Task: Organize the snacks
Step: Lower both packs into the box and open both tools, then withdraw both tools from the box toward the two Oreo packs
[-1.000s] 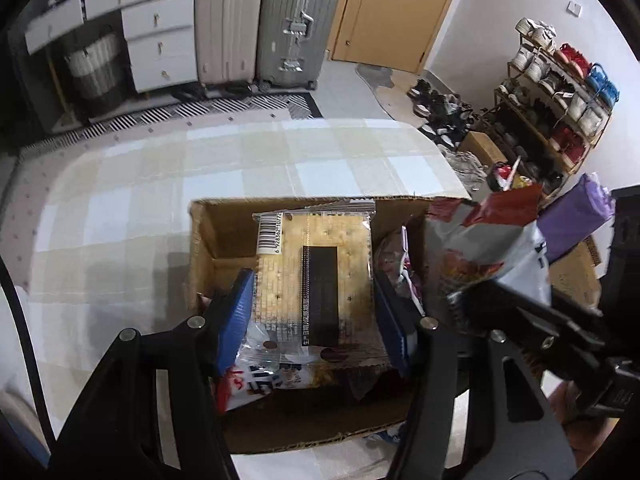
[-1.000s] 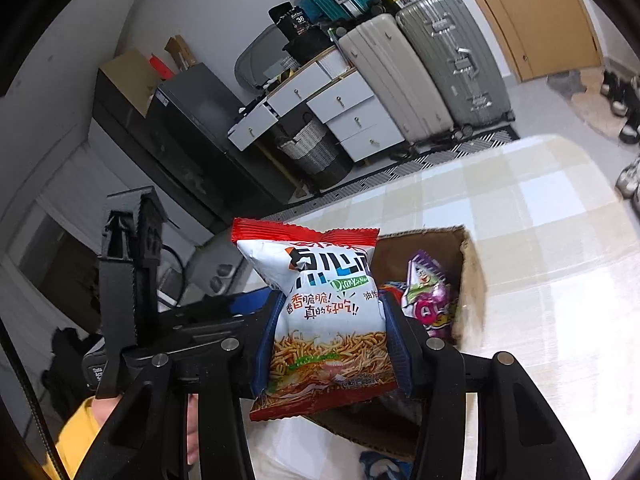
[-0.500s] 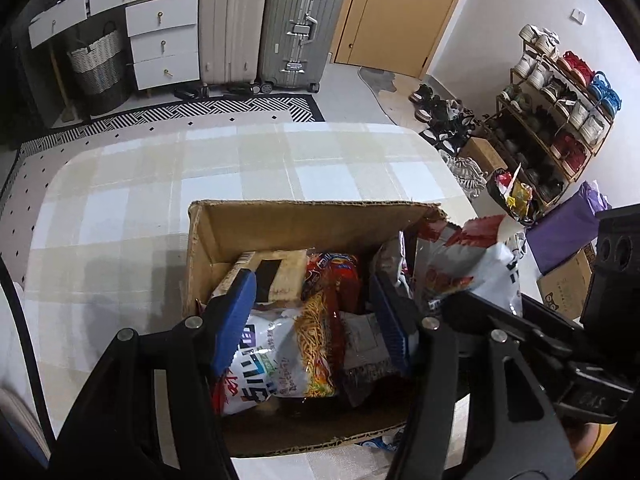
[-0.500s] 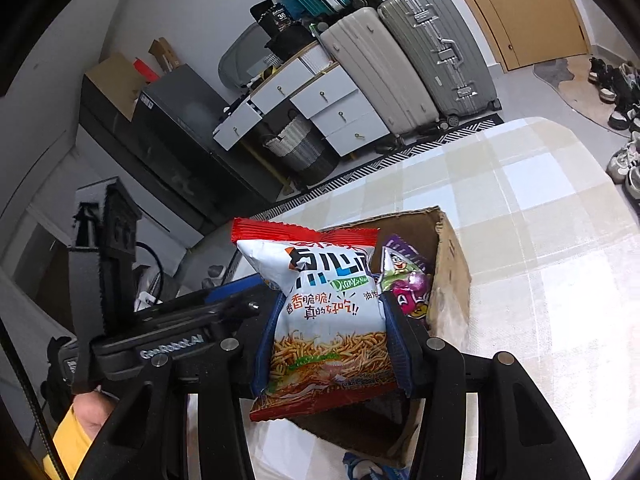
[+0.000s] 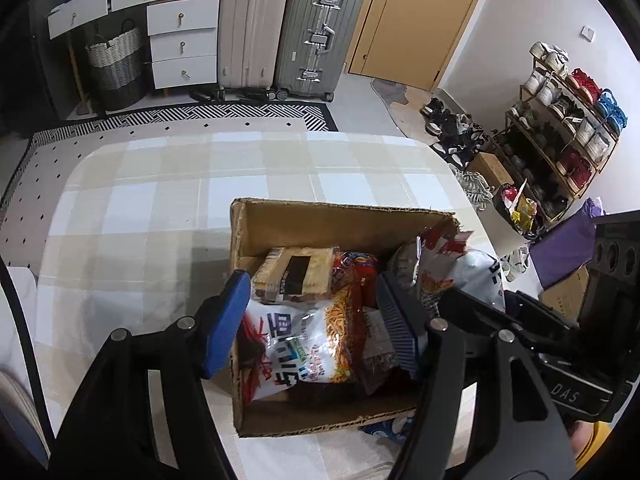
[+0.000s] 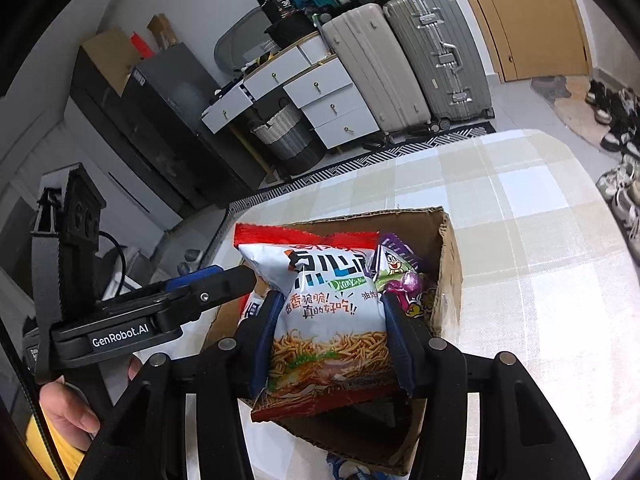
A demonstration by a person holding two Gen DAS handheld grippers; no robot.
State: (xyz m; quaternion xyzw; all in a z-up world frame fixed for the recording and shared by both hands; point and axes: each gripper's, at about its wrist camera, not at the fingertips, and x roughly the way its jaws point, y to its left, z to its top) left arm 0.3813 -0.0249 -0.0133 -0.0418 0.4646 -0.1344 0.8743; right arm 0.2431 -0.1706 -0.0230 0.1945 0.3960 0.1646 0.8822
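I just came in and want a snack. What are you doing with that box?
A person is sorting snacks into a cardboard box on the checked table, with a gripper in each hand. The right gripper holds a noodle snack bag over the box, its fingers starting to open. The left gripper hangs empty and opening above the cracker pack and another noodle bag already inside.

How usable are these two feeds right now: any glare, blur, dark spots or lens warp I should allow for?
Left wrist view: sharp, strong fisheye bending of the table edge, black corners, shadow beside the cardboard box, no glare. Right wrist view: same warp; the noodle snack bag is crisp and readable, but the box floor under it is dark.
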